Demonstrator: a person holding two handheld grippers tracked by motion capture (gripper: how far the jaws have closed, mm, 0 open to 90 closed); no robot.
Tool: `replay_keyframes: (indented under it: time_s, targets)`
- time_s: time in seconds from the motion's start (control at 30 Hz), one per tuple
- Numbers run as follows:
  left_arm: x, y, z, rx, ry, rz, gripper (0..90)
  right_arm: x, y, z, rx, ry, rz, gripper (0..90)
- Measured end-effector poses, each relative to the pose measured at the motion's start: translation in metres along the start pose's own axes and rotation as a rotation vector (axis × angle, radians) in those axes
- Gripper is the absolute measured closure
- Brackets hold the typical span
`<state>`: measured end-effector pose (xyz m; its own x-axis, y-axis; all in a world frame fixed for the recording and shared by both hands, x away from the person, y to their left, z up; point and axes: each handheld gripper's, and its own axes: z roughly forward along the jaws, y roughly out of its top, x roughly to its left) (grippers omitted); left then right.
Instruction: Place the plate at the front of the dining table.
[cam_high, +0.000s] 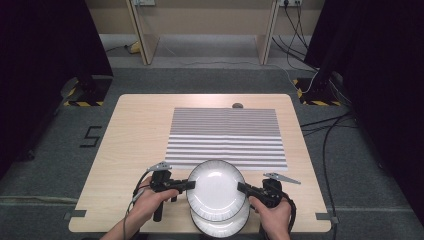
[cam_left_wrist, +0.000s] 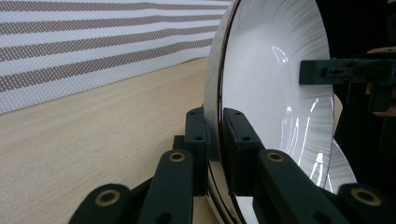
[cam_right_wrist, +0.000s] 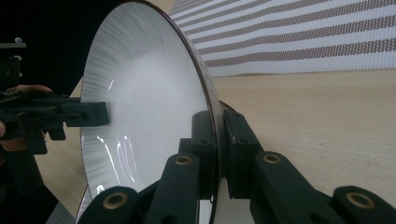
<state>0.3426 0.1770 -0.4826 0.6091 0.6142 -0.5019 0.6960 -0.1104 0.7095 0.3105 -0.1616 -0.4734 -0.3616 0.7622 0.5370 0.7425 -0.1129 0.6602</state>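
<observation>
A white plate (cam_high: 216, 185) with a fine ribbed rim hangs just above a second white plate (cam_high: 220, 225) at the table's near edge. My left gripper (cam_high: 190, 184) is shut on the upper plate's left rim, and my right gripper (cam_high: 242, 188) is shut on its right rim. In the left gripper view the plate (cam_left_wrist: 271, 79) stands edge-on between my left gripper's (cam_left_wrist: 215, 135) pads, with the other gripper clamped on the far rim. The right gripper view has the same plate (cam_right_wrist: 144, 107) pinched by my right gripper (cam_right_wrist: 217, 140). The lower plate (cam_left_wrist: 343, 170) peeks out beneath.
A striped placemat (cam_high: 226, 137) lies across the middle of the wooden table (cam_high: 130, 145). A small dark round object (cam_high: 237, 105) sits at the table's far edge. Cables run over the floor to the right.
</observation>
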Motion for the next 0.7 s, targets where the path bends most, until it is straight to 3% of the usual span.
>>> replay_keyframes:
  time_s: [0.33, 0.7]
  targets:
    - [-0.003, 0.014, 0.001, -0.054, 0.019, 0.014, 82.3, 0.004, 0.009, -0.003, -0.053, -0.016, -0.023, 84.0]
    - [-0.006, 0.028, 0.003, -0.080, 0.020, 0.021, 82.8, 0.005, 0.020, -0.008, -0.079, -0.024, -0.024, 84.0]
